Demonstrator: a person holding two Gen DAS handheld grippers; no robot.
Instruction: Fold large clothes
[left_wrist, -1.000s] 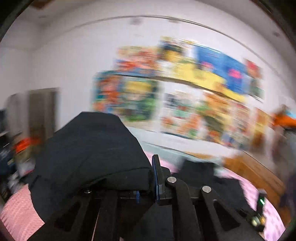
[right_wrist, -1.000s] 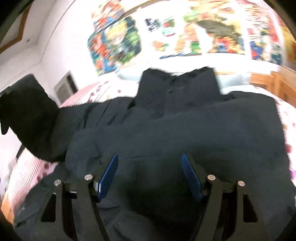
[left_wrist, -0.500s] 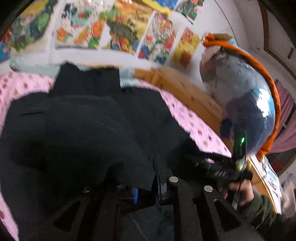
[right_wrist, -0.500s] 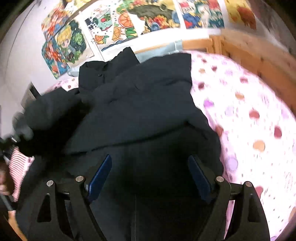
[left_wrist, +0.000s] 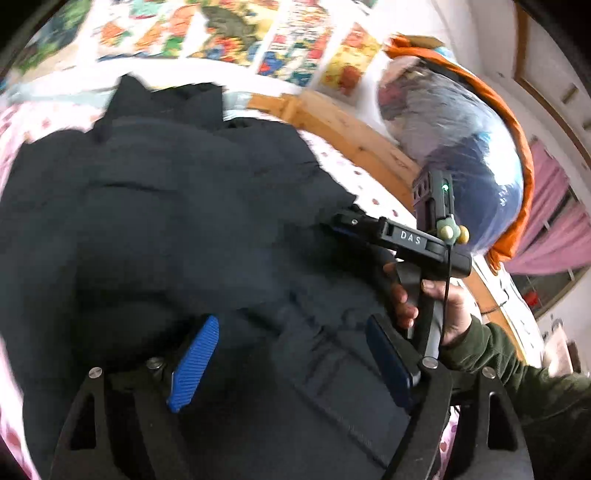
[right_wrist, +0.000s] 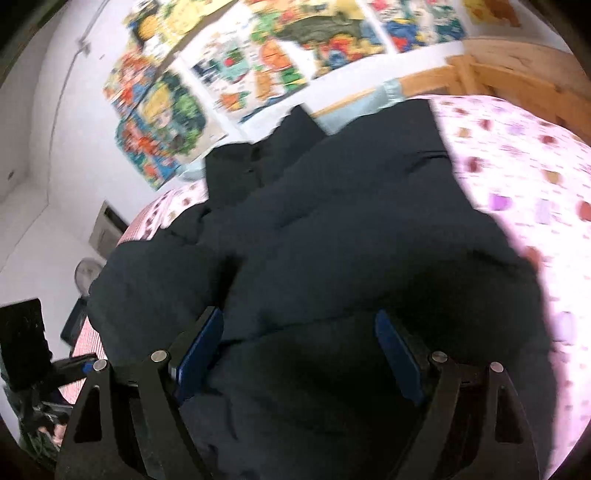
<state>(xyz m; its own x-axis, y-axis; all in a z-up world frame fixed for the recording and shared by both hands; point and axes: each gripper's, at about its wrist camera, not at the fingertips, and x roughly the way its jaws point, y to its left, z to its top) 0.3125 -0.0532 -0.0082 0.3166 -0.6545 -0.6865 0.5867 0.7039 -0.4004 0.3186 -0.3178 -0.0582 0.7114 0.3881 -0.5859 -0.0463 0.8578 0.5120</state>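
Black coat (left_wrist: 177, 221) spread on pink spotted bed (right_wrist: 524, 177), under both tools. Left tool (left_wrist: 291, 354) just opened, released, nothing gripped. Right tool (right_wrist: 299, 354) released over coat. Right hand (left_wrist: 436, 302) beside left tool; wooden bed frame (left_wrist: 354, 136) and posters (right_wrist: 258, 66) beyond.

The left hand-held gripper (left_wrist: 291, 354) hangs over the dark jacket (left_wrist: 166, 221), its jaws just opened wide, nothing pinched. The right hand-held gripper (right_wrist: 299, 354) tilts down over it, jaws spread.
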